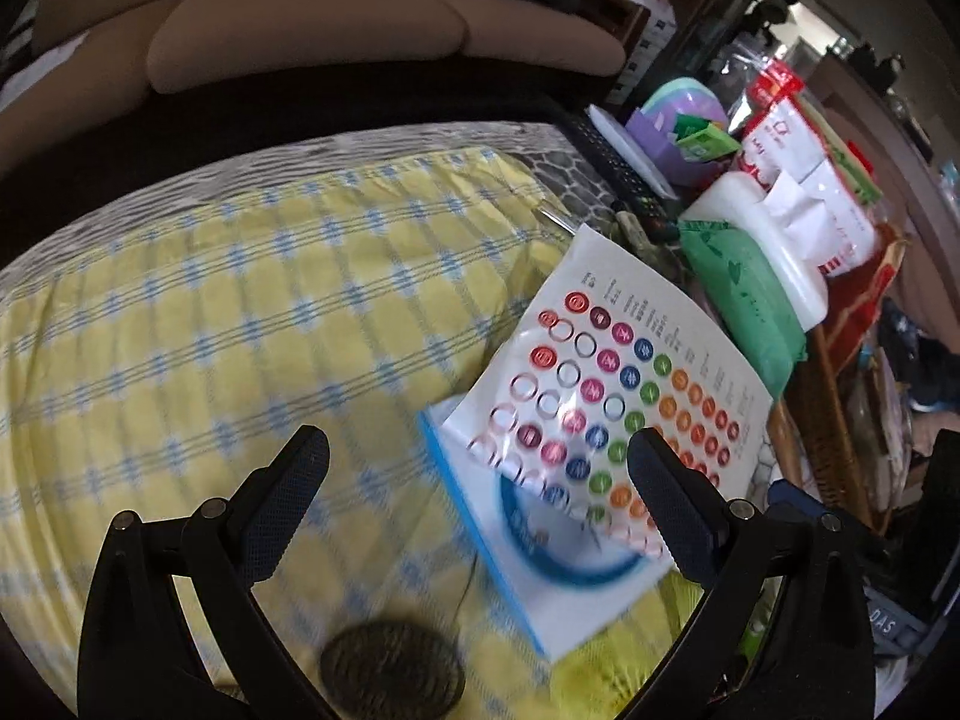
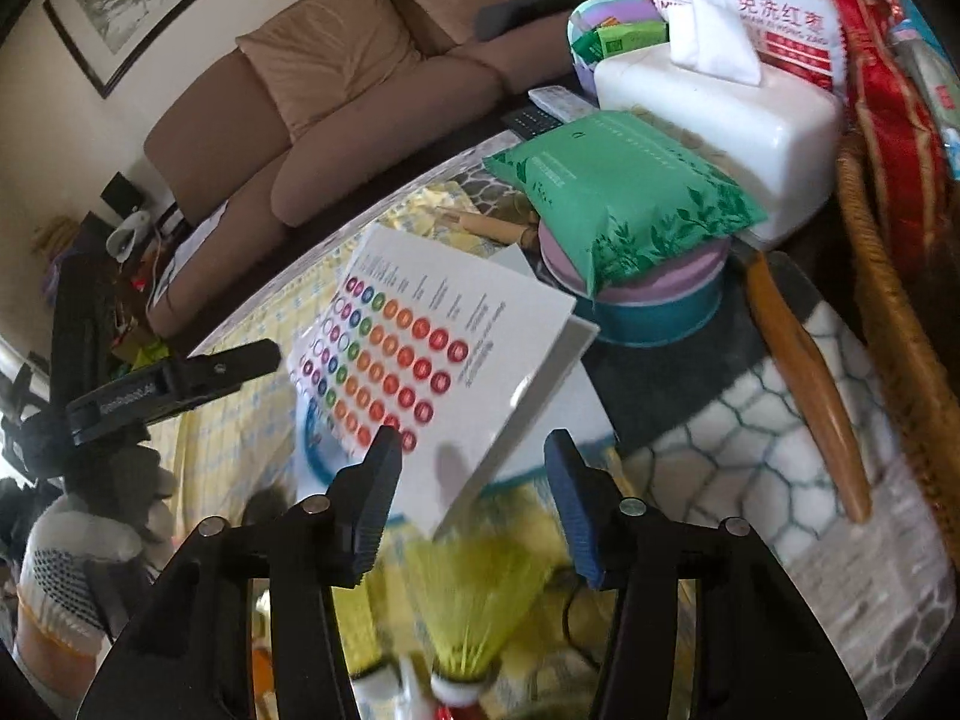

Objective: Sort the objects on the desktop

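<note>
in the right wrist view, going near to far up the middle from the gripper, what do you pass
right gripper → yellow shuttlecock → sticker sheet → green packet → white tissue box → brown sofa

On the desk (image 2: 840, 510) lay one sticker sheet (image 2: 432, 360), one green packet (image 2: 624, 198), one white tissue box (image 2: 720, 102), one yellow shuttlecock (image 2: 468, 612), and two remote controls (image 2: 546, 108).

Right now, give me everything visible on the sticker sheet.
The sticker sheet is a white, glossy card with rows of round coloured stickers, purple through green and orange to red, and small printed text above. Several spots are empty rings. It sits tilted, lying partly over a white box with a blue ring. Both hand-held grippers are open and not gripping it.
</note>
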Demonstrator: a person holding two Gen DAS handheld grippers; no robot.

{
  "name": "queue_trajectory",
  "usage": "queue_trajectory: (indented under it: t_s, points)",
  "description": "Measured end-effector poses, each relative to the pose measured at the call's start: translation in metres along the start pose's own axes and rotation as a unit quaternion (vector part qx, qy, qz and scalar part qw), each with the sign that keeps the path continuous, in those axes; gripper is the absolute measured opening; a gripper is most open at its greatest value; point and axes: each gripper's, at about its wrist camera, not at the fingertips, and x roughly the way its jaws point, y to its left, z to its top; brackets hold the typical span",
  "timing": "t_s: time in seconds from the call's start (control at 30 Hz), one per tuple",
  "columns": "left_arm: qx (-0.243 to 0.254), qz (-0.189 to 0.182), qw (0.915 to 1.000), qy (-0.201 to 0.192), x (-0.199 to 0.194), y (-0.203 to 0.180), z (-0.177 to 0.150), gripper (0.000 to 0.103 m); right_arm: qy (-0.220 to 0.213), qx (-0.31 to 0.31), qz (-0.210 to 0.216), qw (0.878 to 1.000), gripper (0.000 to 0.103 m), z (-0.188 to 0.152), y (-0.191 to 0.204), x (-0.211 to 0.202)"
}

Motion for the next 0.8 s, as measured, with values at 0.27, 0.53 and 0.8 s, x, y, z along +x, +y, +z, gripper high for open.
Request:
queue_trajectory:
  t_s: [0.27, 0.53, 0.8]
  points:
    - [0.014, -0.01, 0.9995, 0.026, 0.032, -0.01, 0.008, 0.096, 0.022, -0.018, 0.001, 1.0, 0.043, 0.007, 0.007, 0.024]
    - [-0.011, -0.051, 0.998, 0.036, 0.029, 0.001, 0.002, 0.054, 0.035, -0.033, 0.014, 0.999, 0.029, 0.008, 0.021, 0.033]
    - [-0.008, -0.097, 0.995, 0.022, -0.013, 0.007, -0.014, 0.042, 0.039, -0.064, 0.047, 0.996, 0.026, -0.004, 0.067, 0.026]
